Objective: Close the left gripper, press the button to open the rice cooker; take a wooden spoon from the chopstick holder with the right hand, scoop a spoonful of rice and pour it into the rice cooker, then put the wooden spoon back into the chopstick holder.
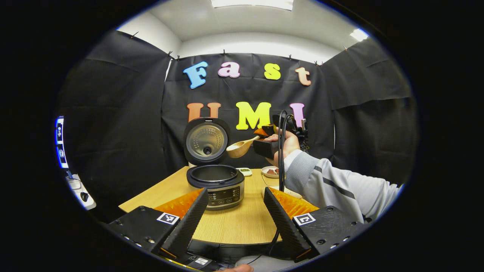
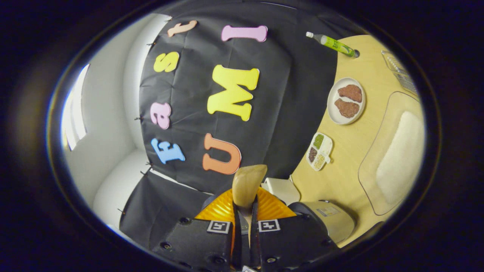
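Step in hand: the pour, as I judge it; the rice cooker (image 1: 215,185) stands open on the worktop (image 1: 242,223), lid (image 1: 206,140) tipped up at its 12 o'clock side, and the wooden spoon (image 1: 239,148) is in the air beside that lid.

Right tongs (image 1: 260,133): clamped on the spoon's handle, both fingers pressing it. In the right gripper view the handle runs up from between the right tongs' own closed fingers (image 2: 242,226) toward 12 o'clock.

Left tongs (image 1: 236,215): spread wide, holding nothing, low at the near edge of the worktop with the cooker framed between the fingers.

Key relation: from the spoon's bowl, the open pot lies toward 7 o'clock in the left gripper view, lower and slightly left. The spoon's long axis runs about 2 to 8 o'clock there, handle high at the tongs, bowl low toward the lid. The bowl seems just short of the pot's mouth, though depth is hard to judge.

Nearer hand: the right, whose hand (image 1: 283,141) and sleeve (image 1: 332,183) reach in from 4 o'clock.

Spoon contents: pale inside; whether rice remains I cannot tell.

Next move, my judgement: carry the bowl left and down over the opening, then roll the wrist.

Other things: a plate (image 2: 346,100) of brownish pieces, a small divided dish (image 2: 320,151), a green bottle (image 2: 332,43).
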The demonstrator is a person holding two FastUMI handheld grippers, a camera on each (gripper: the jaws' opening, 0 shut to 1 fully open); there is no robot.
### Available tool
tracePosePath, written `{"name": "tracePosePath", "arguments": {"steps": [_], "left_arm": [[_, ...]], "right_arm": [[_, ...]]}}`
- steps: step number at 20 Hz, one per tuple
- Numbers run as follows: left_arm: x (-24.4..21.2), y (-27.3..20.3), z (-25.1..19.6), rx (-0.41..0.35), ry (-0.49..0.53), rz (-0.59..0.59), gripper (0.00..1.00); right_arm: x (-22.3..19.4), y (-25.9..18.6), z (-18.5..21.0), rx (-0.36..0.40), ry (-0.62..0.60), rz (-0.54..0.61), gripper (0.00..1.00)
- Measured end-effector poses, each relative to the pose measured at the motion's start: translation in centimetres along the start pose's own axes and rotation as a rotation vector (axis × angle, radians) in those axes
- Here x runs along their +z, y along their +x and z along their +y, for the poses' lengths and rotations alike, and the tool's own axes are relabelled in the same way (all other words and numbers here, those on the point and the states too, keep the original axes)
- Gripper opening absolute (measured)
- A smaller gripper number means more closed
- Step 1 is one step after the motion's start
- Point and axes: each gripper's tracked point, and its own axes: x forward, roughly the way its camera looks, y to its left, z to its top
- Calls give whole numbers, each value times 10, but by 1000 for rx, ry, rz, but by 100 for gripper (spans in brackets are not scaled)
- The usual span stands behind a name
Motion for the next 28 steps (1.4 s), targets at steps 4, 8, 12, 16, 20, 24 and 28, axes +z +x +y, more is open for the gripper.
{"name": "tracePosePath", "arguments": {"steps": [4,8,12,16,20,24,28], "left_arm": [[-4,4,5,19,0,12,94],[-9,6,5,25,1,31,94],[-8,5,6,35,19,27,95],[-6,2,7,43,33,21,94],[-6,1,4,32,32,21,95],[-2,-1,5,31,18,14,94],[0,-3,2,19,19,9,94]], "right_arm": [[-25,19,9,-41,-155,23,13],[-49,27,27,-45,-317,66,14],[-57,25,40,-44,-489,62,14],[-62,24,56,-22,-618,73,13],[-69,19,68,4,-811,74,14],[-83,11,81,31,-990,84,14],[-101,8,87,45,-1136,91,14]]}}
